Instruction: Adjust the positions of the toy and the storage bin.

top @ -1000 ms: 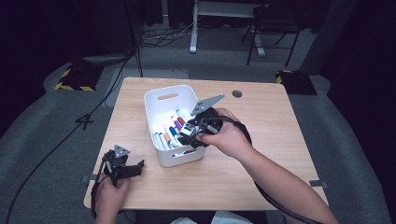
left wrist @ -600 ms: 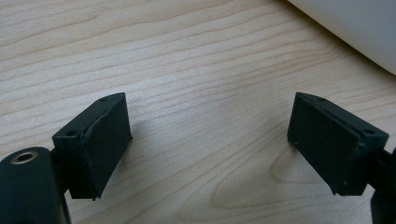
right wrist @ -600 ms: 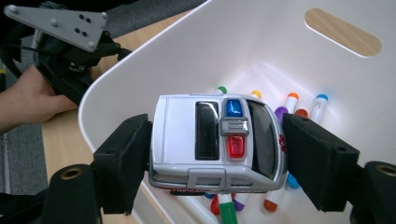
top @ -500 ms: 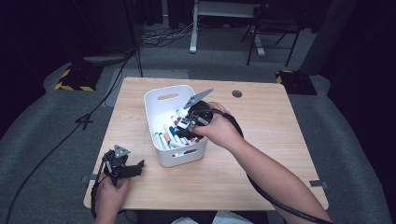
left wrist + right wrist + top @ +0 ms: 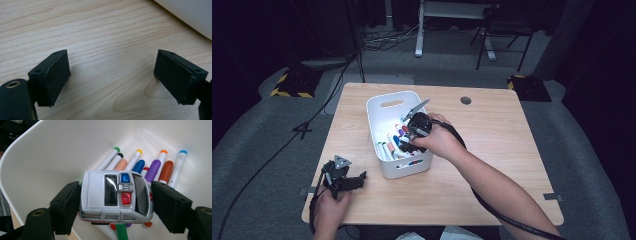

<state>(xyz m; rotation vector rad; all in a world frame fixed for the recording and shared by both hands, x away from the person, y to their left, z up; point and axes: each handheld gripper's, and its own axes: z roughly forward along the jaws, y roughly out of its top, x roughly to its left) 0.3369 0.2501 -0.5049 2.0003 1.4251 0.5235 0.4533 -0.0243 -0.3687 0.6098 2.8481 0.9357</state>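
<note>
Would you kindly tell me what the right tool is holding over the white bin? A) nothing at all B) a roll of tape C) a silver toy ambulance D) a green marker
C: in the right gripper view, the right tool has its pads pressed on both sides of a silver toy ambulance, above the markers in the white bin.

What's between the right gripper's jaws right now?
A silver toy ambulance, clamped side to side by the right gripper, shown in the right gripper view. It hangs inside the white bin over the markers.
</note>
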